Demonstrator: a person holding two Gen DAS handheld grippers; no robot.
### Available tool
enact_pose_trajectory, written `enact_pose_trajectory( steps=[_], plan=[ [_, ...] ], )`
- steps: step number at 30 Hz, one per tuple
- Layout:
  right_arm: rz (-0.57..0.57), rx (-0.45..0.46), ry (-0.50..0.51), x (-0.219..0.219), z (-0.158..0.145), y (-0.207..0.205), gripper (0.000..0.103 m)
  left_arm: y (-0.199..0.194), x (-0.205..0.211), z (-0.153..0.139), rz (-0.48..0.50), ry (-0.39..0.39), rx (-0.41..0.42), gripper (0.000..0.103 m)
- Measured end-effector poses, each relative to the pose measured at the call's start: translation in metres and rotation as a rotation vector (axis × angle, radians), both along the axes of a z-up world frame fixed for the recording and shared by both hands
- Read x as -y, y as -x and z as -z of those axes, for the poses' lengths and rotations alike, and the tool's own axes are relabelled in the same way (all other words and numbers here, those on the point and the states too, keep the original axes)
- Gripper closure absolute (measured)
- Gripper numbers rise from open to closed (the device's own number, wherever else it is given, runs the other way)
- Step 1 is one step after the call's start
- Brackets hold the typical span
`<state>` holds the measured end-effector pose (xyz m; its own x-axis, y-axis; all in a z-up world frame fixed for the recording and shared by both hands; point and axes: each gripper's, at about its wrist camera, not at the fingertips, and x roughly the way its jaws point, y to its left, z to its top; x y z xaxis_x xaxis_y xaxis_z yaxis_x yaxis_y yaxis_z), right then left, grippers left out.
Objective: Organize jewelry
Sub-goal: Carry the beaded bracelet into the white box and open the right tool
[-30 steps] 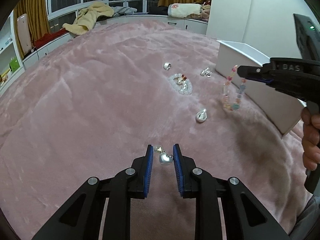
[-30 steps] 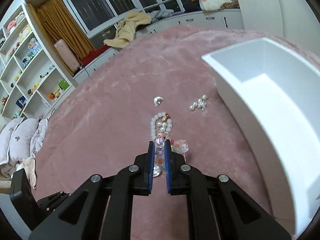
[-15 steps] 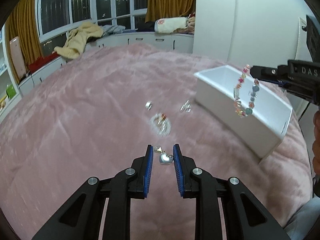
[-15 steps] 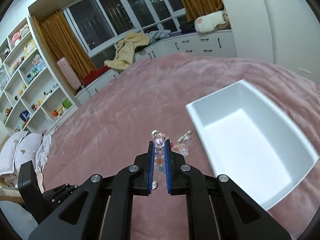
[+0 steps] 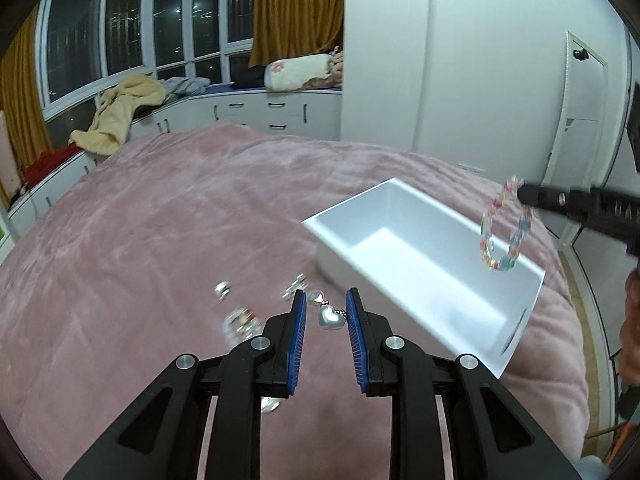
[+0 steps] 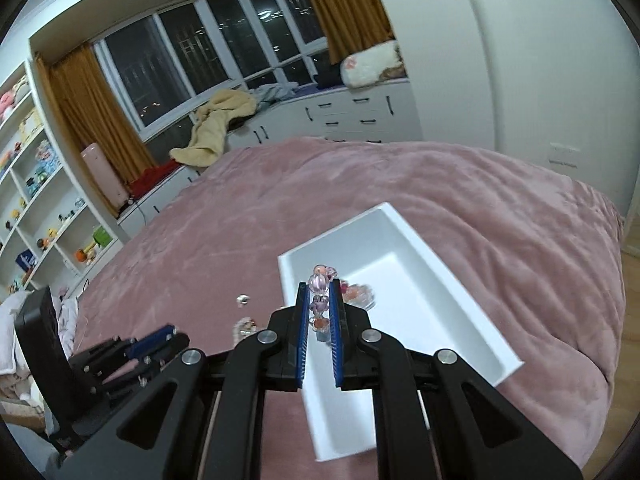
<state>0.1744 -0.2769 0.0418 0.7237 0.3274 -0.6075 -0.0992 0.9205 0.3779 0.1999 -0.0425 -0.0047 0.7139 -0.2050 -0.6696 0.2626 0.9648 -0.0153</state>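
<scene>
I am carrying a light, limp beaded bracelet (image 6: 320, 300) clenched in my right gripper (image 6: 320, 322), dangling above the white box (image 5: 532, 304), while my left gripper (image 5: 326, 314) is pinching a slippery heart pendant (image 5: 330, 317) between its pads.

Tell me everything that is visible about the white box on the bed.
The white box is a long rectangular open tray with plain smooth walls that look like plastic or foam. It rests on the pink blanket, lying skewed in both views. Its inside looks empty, and one short end wall shows a grip slot. Nothing else touches it; the beaded bracelet hangs above it from the right gripper.
</scene>
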Motion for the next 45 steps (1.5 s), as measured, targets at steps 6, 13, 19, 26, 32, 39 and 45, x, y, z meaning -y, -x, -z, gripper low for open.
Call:
enact_pose_trajectory(
  steps=[6,13,19,26,32,39,45],
  plan=[
    [0.022,-0.059,0.004,0.029,0.033,-0.008,0.093,-0.038,0.05,0.009,0.052,0.008,-0.029,0.078],
    [0.018,-0.132,-0.017,0.049,0.079,-0.027,0.093,-0.083,0.103,0.045,0.089,0.021,-0.114,0.078],
    [0.003,-0.183,-0.032,0.061,0.111,-0.039,0.093,-0.105,0.125,0.074,0.108,0.015,-0.16,0.078],
    [-0.017,-0.172,-0.074,0.069,0.11,-0.045,0.091,-0.114,0.132,0.096,0.114,0.035,-0.209,0.048],
    [-0.029,-0.174,-0.081,0.071,0.102,-0.043,0.077,-0.109,0.121,0.083,0.103,0.065,-0.19,0.045],
    [-0.003,-0.119,-0.056,0.066,0.067,-0.035,0.033,-0.089,0.088,0.044,0.075,0.082,-0.116,0.029],
    [0.011,-0.059,-0.02,0.056,0.032,-0.025,0.024,-0.063,0.053,0.018,0.045,0.041,-0.053,0.022]
  ],
)
